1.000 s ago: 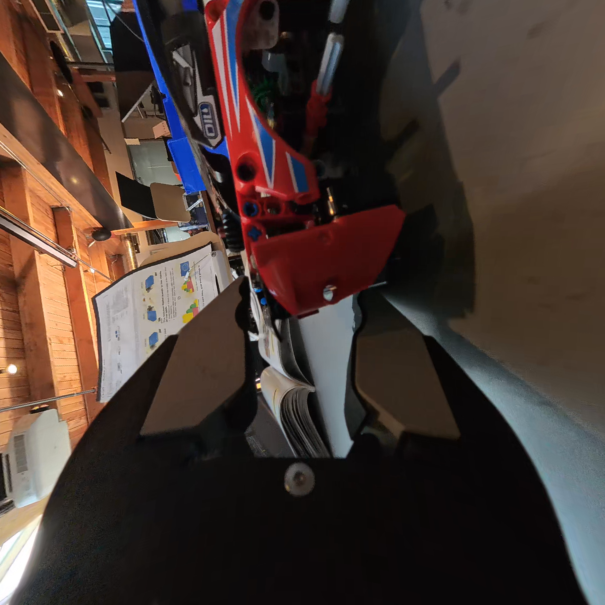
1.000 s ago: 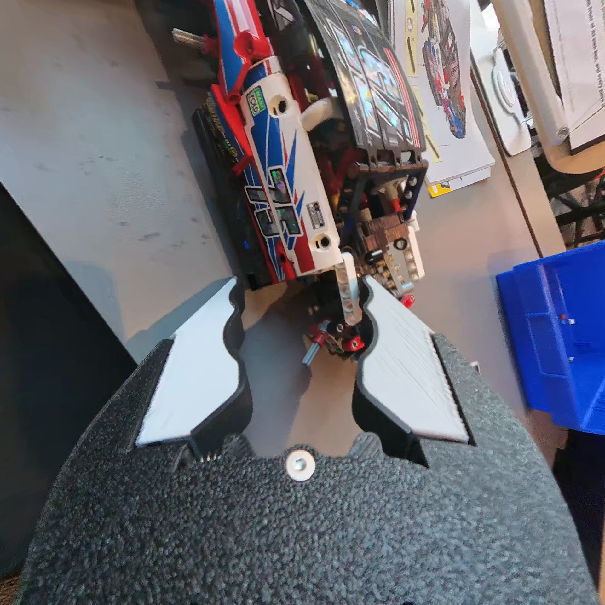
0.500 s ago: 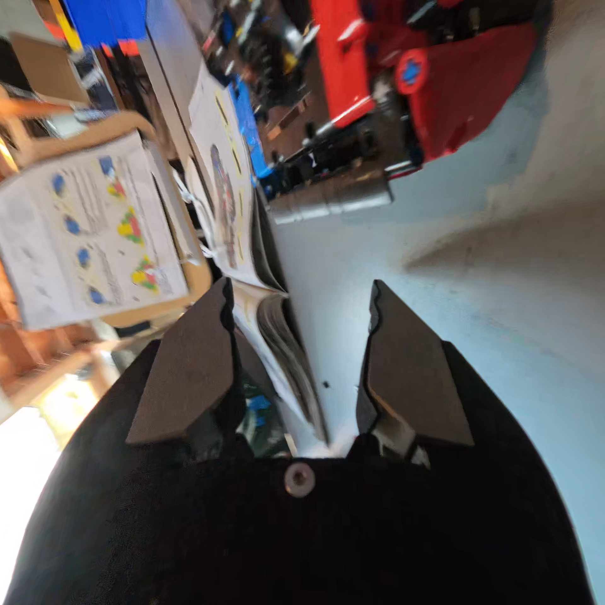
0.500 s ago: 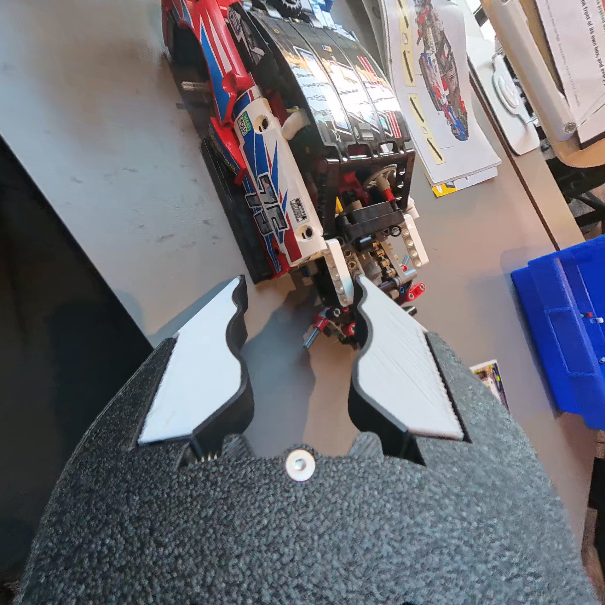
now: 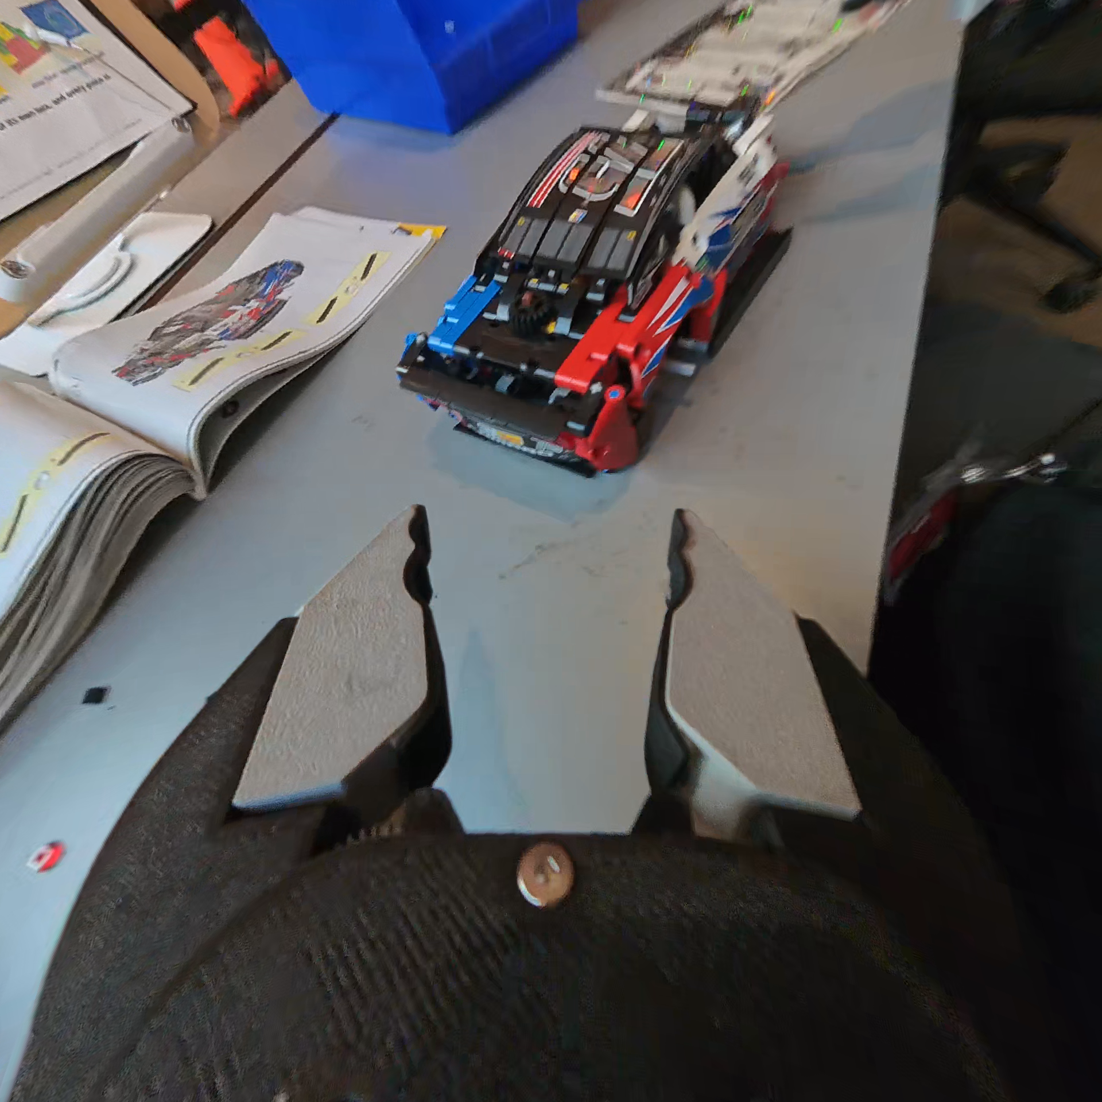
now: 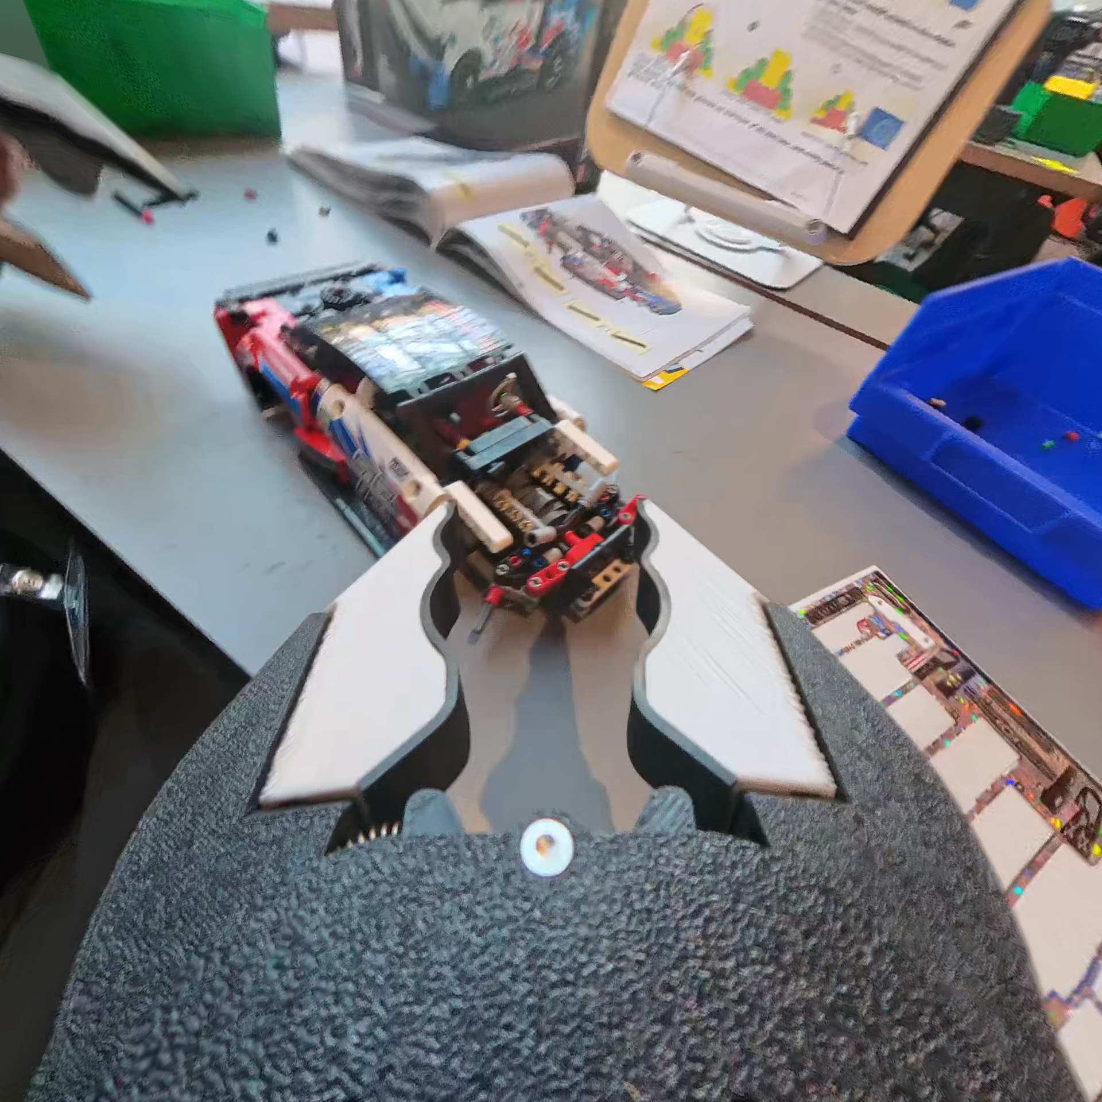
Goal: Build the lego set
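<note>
Car [image 5: 596, 298] now flat, nose toward withdrawn empty left tongs [image 5: 548, 548]; right tongs [image 6: 545, 519] agape.

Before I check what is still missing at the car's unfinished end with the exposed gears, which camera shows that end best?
The right wrist view: the open mechanism of the lego car sits close up, between the right gripper fingers. The left wrist view shows the lego car from its other end, farther off beyond the open left gripper, with the roof hiding that mechanism.

Cut off by the frame edge: blue plastic bin [image 6: 1008, 429]. Blurred: far printed sticker sheet [image 5: 733, 53], green box [image 6: 161, 65].
</note>
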